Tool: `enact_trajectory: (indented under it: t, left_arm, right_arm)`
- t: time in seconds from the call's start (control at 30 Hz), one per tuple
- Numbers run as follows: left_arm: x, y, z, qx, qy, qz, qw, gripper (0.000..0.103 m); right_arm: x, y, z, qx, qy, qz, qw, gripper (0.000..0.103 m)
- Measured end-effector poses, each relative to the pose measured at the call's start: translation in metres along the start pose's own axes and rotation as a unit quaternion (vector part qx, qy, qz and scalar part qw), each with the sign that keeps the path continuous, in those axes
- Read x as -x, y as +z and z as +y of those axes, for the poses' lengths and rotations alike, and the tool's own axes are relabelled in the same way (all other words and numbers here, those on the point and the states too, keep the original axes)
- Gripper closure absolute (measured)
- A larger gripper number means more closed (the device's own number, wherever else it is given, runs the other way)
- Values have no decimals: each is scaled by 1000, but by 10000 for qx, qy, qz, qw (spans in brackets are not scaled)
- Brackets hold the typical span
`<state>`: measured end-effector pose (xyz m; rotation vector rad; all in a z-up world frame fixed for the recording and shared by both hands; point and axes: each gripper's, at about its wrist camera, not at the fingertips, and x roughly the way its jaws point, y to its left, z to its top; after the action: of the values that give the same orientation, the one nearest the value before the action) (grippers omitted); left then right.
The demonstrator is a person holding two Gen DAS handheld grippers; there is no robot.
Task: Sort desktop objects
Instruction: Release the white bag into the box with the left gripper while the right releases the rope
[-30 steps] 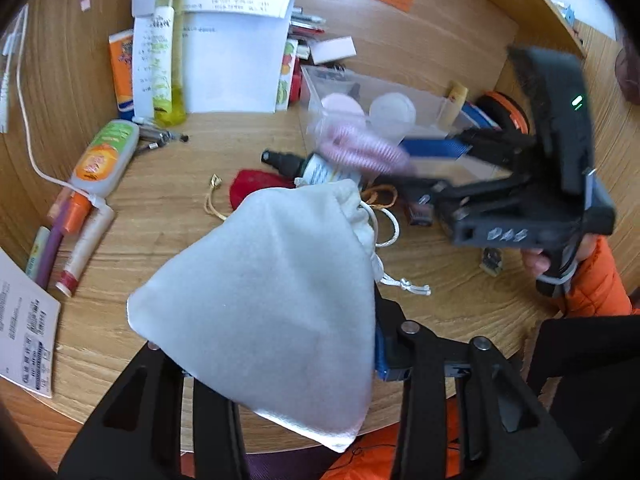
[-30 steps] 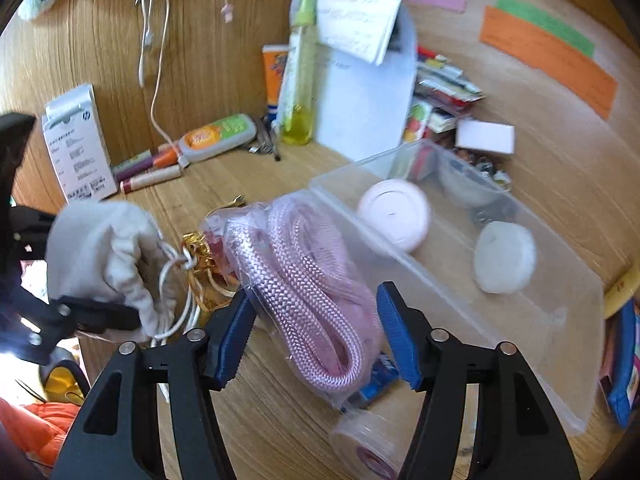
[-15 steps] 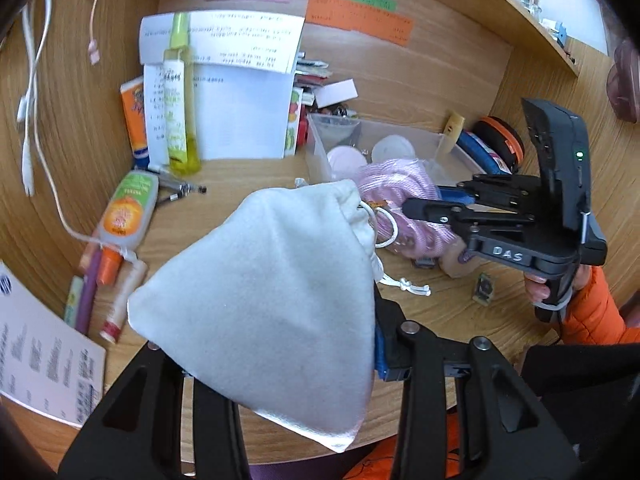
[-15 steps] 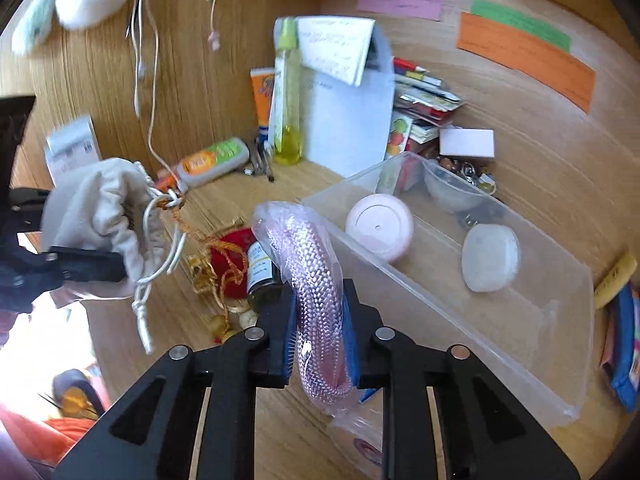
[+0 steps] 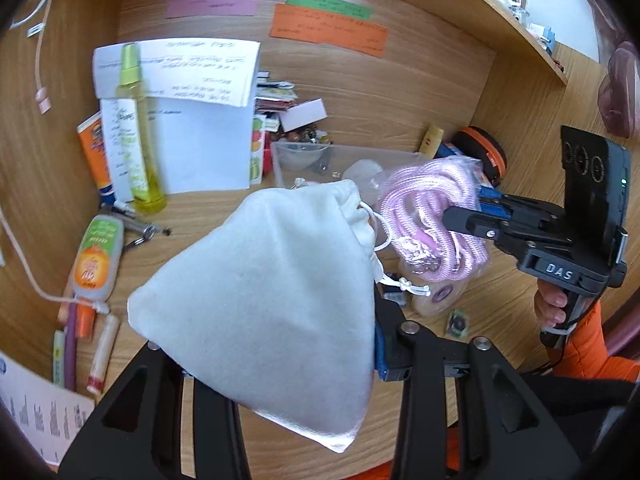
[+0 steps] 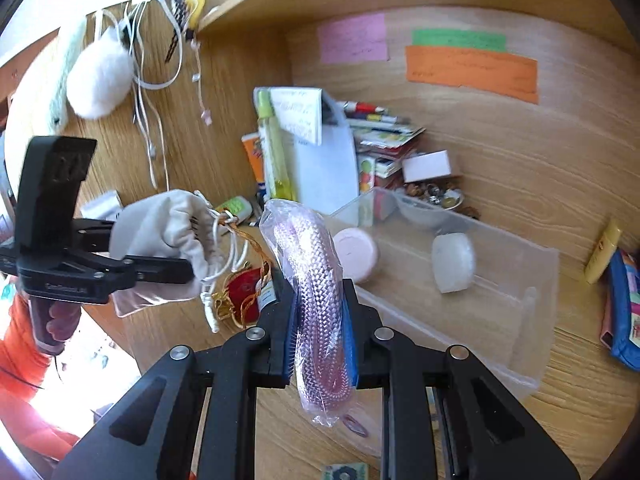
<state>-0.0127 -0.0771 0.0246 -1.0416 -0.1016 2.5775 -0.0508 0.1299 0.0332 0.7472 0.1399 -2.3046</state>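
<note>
Desk: wooden desk (image 6: pixel 520 412) with clear bin (image 6: pixel 500 320)
Left gripper (image 5: pixel 280 360): clamped on white drawstring pouch (image 5: pixel 276 296), raised
Right gripper (image 6: pixel 320 336): pinching bagged pink rope (image 6: pixel 316 304), just beside pouch; "DAS" on its body

White drawstring pouch (image 5: pixel 272 292) up off the desk, mouth gathered, cords dangling, pinched at its base. Just right of it, pink braided rope (image 6: pixel 320 300) coiled in a clear bag, clamped and upright. Farther right, clear plastic bin (image 6: pixel 520 320) holding two round pale cases.
</note>
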Motion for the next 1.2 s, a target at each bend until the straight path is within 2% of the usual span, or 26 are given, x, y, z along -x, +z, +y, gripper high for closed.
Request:
enact_trajectory:
  t: [0.3,0.5,0.8,1.2]
  left_arm:
    - [-22,33,-12,-3,-308,-12,9995,64]
    - [-45,55,-14,61,-563,121,9983,64]
    - [-90,79,-18,77,-855,577,9946,64]
    - [-148,96,-27,-186,-938,1139,9889,64]
  right_arm:
    - [35,7,-34,-250,-321,-329,9986,86]
    - [43,16,-52,-308,-585,-485,9966,86]
    - [22,22,-89,-635,-742,-458,9942,86]
    - [-11,8,-114,-784,-816,-154,9935,86]
